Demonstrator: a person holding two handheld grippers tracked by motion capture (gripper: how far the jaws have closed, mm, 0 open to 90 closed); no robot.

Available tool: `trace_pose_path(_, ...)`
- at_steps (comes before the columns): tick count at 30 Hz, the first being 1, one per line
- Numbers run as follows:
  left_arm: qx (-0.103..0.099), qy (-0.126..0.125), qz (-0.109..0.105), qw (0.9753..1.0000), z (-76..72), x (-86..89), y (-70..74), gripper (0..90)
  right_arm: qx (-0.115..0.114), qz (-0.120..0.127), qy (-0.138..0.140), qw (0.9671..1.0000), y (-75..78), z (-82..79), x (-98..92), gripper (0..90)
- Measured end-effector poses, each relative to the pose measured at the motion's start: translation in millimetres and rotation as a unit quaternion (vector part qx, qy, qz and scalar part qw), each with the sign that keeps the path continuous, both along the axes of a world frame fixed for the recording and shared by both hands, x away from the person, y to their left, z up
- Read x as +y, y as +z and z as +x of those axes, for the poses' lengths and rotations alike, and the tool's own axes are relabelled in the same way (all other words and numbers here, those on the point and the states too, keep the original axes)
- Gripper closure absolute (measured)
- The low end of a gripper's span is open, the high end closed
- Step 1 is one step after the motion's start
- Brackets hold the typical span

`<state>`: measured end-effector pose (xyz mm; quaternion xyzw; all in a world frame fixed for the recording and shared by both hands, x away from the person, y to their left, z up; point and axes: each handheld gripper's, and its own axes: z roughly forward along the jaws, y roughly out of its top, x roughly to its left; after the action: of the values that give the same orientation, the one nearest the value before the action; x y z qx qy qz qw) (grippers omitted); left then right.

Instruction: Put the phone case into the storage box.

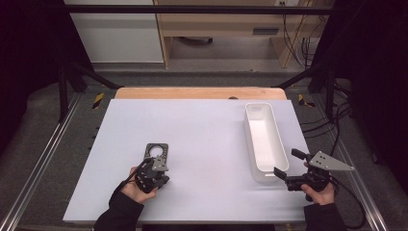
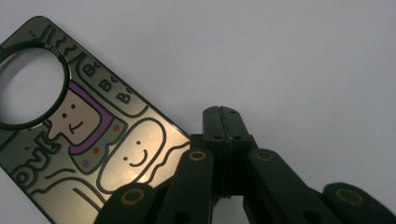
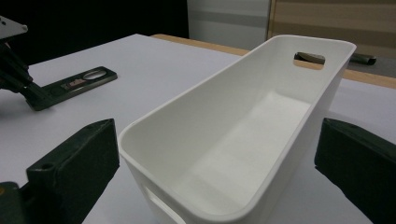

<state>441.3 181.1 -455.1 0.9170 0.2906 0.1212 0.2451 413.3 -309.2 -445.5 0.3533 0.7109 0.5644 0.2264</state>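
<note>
**Phone case pinned at left, bin waiting at right**

High view: the left gripper (image 1: 153, 174) is sitting at the near end of the dark phone case (image 1: 157, 151), which is lying flat on the desk (image 1: 202, 134), left of centre. The right gripper (image 1: 288, 167) is hovering at the near end of the white bin (image 1: 263, 137), which is standing on the right side of the desk, well apart from the case. Likely step: getting the case off the desk and over to the bin. To do it well, the left jaws should be taking a firm bite on the edge before lifting (a thin flat case slips easily), while the right gripper is steadying the bin's near wall.

Left gripper view: the jaws are pressed together, tips meeting right at the case's (image 2: 79, 135) near edge; whether the edge is actually pinched between them I cannot tell. This view is giving what the high one is not: cartoon artwork with smiling figures and a round camera cut-out.

Right gripper view: the jaws are standing wide apart, one on each side of the bin's (image 3: 243, 135) near end, not touching it. The bin's bare interior and handle slot are showing here (not readable from above). The case (image 3: 74, 86) and left gripper (image 3: 14, 70) are showing far left.
</note>
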Motion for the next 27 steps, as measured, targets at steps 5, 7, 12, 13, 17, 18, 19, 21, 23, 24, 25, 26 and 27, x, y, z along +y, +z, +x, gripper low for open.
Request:
trace_pose_path(5, 0.003, 0.003, 0.005, 1.0000, -0.1, 4.7, 0.8, 89.5, 0.000, 0.000, 0.000, 1.0000, 0.0, 0.0, -0.2, 0.4)
trace_pose_path(7, 0.003, 0.004, 0.007, 1.0000, -0.3, 6.4, 1.0, 89.5, 0.000, 0.000, 0.000, 1.0000, 0.0, -0.1, -0.2, 0.4)
trace_pose_path(12, 0.004, 0.007, 0.011, 0.9999, -0.6, 11.2, 1.6, 89.4, 0.000, 0.000, 0.000, 1.0000, 0.1, -0.2, -0.3, 0.4)
trace_pose_path(13, 0.005, 0.008, 0.011, 0.9999, -0.5, 12.4, 1.8, 89.4, 0.000, 0.001, 0.000, 1.0000, 0.1, -0.2, -0.3, 0.4)
trace_pose_path(17, 0.006, 0.013, 0.014, 0.9998, -0.6, 17.3, 2.3, 89.4, -0.001, 0.000, 0.000, 1.0000, 0.2, -0.3, -0.5, 0.4)
trace_pose_path(18, 0.007, 0.014, 0.015, 0.9998, -0.4, 18.4, 2.4, 89.5, -0.001, 0.001, 0.000, 1.0000, 0.2, -0.2, -0.6, 0.4)
trace_pose_path(19, 0.007, 0.015, 0.015, 0.9997, -0.4, 19.3, 2.5, 89.5, -0.001, 0.001, 0.000, 1.0000, 0.2, -0.3, -0.6, 0.4)
trace_pose_path(21, 0.007, 0.016, 0.016, 0.9997, -0.2, 20.6, 2.6, 89.5, 0.000, 0.000, 0.000, 1.0000, 0.2, -0.2, -0.5, 0.4)
trace_pose_path(23, 0.008, 0.017, 0.018, 0.9997, -0.2, 21.8, 2.9, 89.5, 0.000, 0.000, 0.000, 1.0000, 0.1, -0.2, -0.3, 0.4)
trace_pose_path(24, 0.007, 0.018, 0.017, 0.9997, -0.1, 22.6, 2.7, 89.4, 0.000, 0.001, 0.001, 1.0000, 0.2, -0.3, -0.3, 0.4)
trace_pose_path(25, 0.008, 0.018, 0.017, 0.9997, -0.1, 23.2, 2.8, 89.4, 0.000, 0.001, 0.001, 1.0000, 0.2, -0.3, -0.3, 0.4)
trace_pose_path(26, 0.007, 0.019, 0.019, 0.9996, -0.2, 23.7, 2.9, 89.5, 0.000, 0.001, 0.000, 1.0000, 0.2, -0.3, -0.5, 0.4)
trace_pose_path(27, 0.008, 0.020, 0.021, 0.9996, -0.2, 24.2, 3.1, 89.5, -0.001, 0.001, 0.000, 1.0000, 0.3, -0.3, -0.6, 0.4)
